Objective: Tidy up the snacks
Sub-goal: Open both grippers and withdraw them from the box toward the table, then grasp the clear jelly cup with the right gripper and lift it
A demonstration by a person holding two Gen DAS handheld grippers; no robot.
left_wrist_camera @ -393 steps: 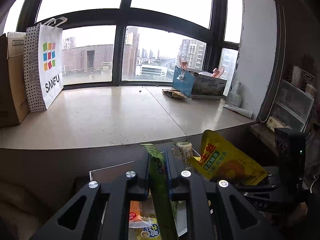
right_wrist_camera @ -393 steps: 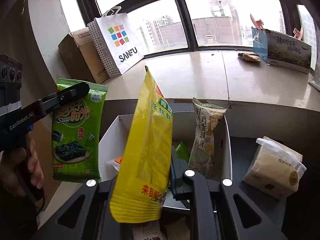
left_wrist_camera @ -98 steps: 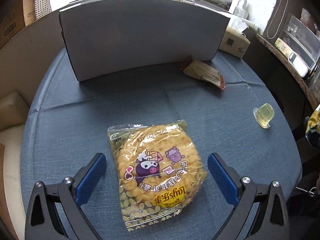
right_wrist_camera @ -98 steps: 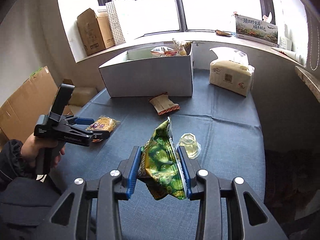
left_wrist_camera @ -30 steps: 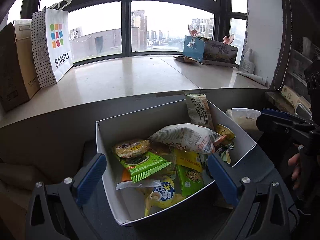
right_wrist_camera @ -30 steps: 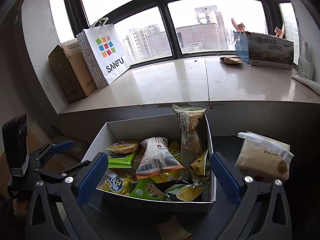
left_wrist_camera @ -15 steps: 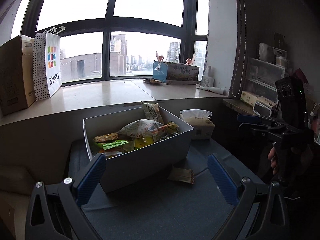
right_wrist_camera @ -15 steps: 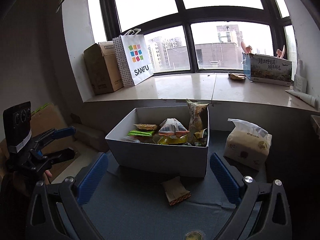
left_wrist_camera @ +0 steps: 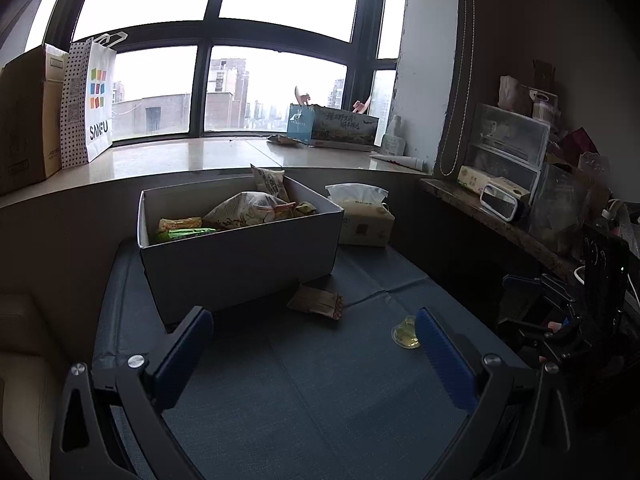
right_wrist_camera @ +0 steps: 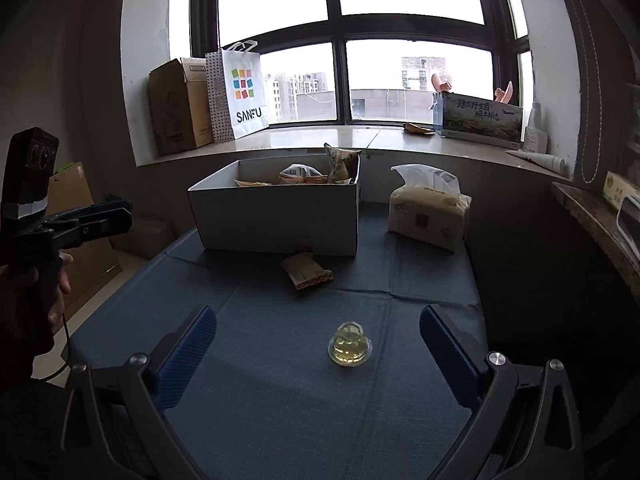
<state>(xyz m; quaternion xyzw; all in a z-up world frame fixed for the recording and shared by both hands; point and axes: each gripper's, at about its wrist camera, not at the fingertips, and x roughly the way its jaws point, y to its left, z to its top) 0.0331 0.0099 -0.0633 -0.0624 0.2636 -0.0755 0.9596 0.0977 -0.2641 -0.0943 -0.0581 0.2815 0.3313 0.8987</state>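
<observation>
A white cardboard box (left_wrist_camera: 240, 256) (right_wrist_camera: 280, 216) holding several snack bags stands at the far side of the blue-clothed table (left_wrist_camera: 320, 392) (right_wrist_camera: 280, 392). A brown snack packet (left_wrist_camera: 316, 302) (right_wrist_camera: 306, 270) lies on the cloth just in front of the box. A small clear jelly cup (left_wrist_camera: 406, 332) (right_wrist_camera: 350, 344) stands nearer. My left gripper (left_wrist_camera: 316, 344) is open and empty, held back from the box. My right gripper (right_wrist_camera: 318, 340) is open and empty, with the jelly cup on the cloth ahead of its fingers.
A tissue pack (left_wrist_camera: 362, 220) (right_wrist_camera: 428, 212) stands right of the box. The window ledge behind holds a white SANFU paper bag (right_wrist_camera: 240, 92), a brown carton (right_wrist_camera: 176, 108) and a printed box (right_wrist_camera: 480, 120). A cluttered shelf (left_wrist_camera: 512, 184) runs along the right.
Both grippers have pulled back and dropped away from the box, so more of the table shows. They were open and empty a second ago and still are.
</observation>
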